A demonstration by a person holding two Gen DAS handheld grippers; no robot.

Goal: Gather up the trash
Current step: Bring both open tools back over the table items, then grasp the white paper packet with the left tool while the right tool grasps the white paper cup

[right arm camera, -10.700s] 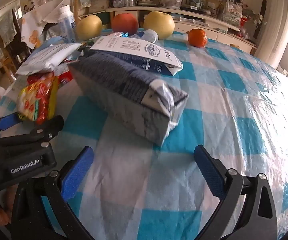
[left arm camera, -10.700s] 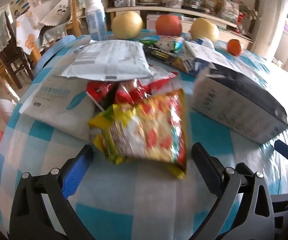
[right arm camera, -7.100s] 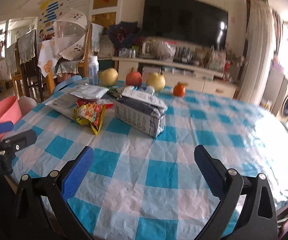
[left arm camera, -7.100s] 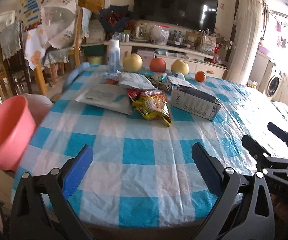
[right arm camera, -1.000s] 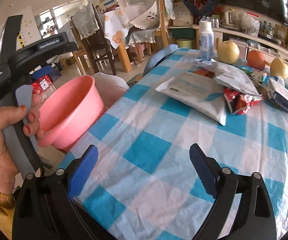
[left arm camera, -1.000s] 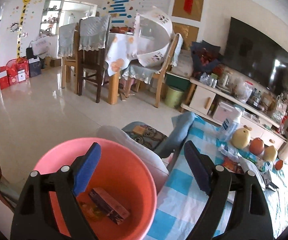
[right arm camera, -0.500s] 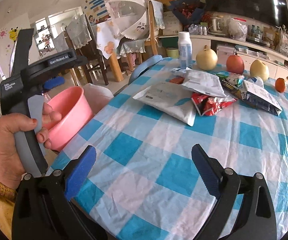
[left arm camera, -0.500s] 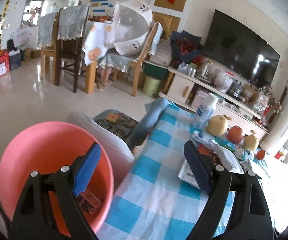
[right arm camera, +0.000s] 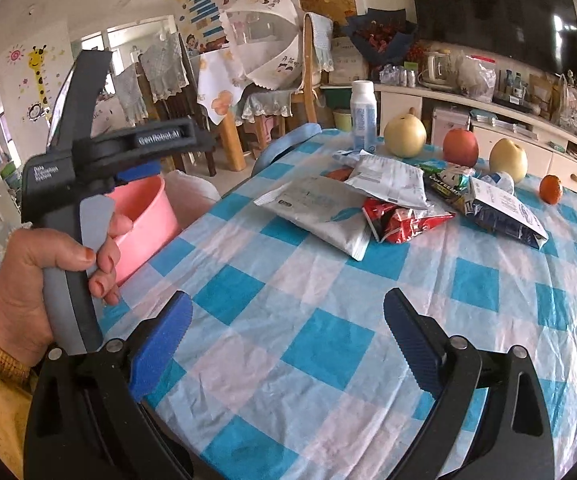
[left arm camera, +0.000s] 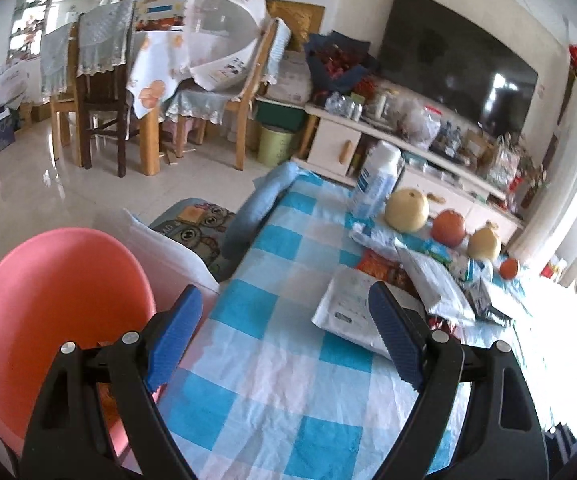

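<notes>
Over the near edge of the checkered surface [right arm camera: 328, 344], the left gripper [left arm camera: 284, 336] and the right gripper [right arm camera: 284, 344] are both hovering with fingers spread apart, gripping nothing. The trash pile, including a grey mailer bag [right arm camera: 320, 216], a red snack wrapper [right arm camera: 400, 218] and a dark carton [right arm camera: 504, 212], is lying mid-surface, well apart from the pink basin [left arm camera: 48, 304] sitting beside the surface's left edge.

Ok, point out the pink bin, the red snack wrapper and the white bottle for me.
pink bin [left arm camera: 60, 300]: left wrist view, on its outer wall.
red snack wrapper [right arm camera: 402, 218]: right wrist view, on the crumpled middle of the foil.
white bottle [right arm camera: 363, 118]: right wrist view, on the labelled body below the cap.
</notes>
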